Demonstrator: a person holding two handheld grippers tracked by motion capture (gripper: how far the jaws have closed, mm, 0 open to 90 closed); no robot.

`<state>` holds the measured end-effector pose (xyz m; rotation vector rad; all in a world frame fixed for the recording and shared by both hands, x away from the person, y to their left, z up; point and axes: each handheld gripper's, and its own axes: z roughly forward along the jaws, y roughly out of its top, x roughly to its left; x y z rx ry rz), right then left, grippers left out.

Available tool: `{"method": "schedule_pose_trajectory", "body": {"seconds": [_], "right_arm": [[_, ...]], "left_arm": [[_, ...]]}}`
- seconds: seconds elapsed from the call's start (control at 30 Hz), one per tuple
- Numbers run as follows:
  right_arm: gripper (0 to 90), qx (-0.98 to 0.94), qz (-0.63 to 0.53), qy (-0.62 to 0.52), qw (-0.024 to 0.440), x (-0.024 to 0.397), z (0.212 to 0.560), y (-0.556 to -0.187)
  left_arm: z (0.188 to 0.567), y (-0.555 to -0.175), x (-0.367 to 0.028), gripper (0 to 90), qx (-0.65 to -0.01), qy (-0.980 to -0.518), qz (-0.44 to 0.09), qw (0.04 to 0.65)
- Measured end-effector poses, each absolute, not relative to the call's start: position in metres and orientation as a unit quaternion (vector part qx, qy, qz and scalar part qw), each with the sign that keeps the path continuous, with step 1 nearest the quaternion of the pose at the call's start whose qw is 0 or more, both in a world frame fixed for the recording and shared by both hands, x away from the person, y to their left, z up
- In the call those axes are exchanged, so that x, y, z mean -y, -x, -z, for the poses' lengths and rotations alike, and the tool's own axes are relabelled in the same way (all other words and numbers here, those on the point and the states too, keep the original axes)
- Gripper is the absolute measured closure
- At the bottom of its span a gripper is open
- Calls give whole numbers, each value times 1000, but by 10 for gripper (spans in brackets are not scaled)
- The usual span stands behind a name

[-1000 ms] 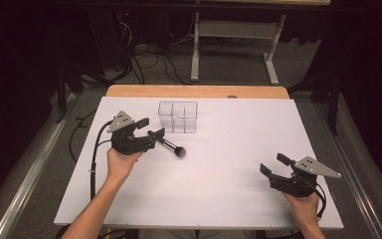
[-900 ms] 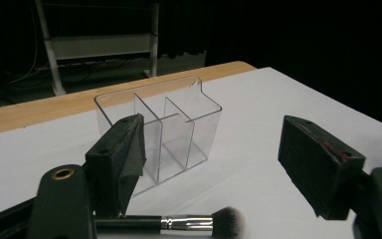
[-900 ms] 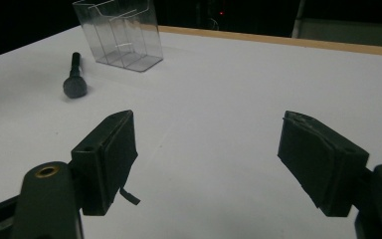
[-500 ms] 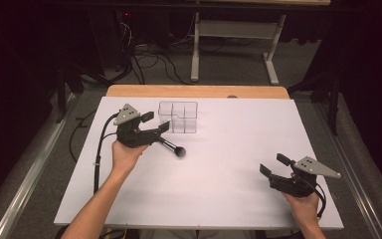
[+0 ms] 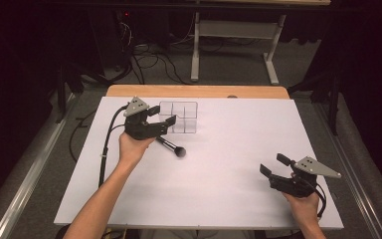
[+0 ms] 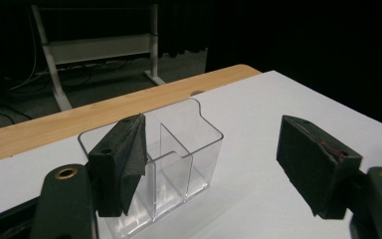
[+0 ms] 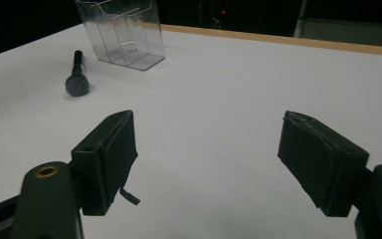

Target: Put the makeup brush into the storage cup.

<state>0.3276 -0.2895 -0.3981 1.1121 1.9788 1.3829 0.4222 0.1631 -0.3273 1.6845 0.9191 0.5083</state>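
Left hand-held gripper (image 5: 160, 121), jaws apart and empty, just beside clear plastic divided organiser (image 5: 181, 116) on white tabletop (image 5: 229, 149). Black round-headed makeup brush (image 5: 172, 148) lying nearby. Right hand-held gripper (image 5: 273, 169) apart, empty, well away.

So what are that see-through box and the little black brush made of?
The see-through box looks like clear hard plastic, probably acrylic: glossy, with thin divider walls you can see the table through. The black brush seems to have a matte dark handle, plastic or coated metal, I can't tell which, and a soft-looking rounded bristle head.
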Motion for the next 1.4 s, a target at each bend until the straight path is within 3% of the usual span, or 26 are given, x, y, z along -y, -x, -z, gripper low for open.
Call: {"method": "schedule_pose_trajectory", "body": {"seconds": [0.97,1.4], "right_arm": [[245,-724,-506,-407,233,289,398,-328],[245,-725,-505,-407,234,289,398,-328]], "left_arm": [[310,-451,-144,282,-398,-718,-190,538],[300,-452,-143,254,-402,-746,-191,495]]}}
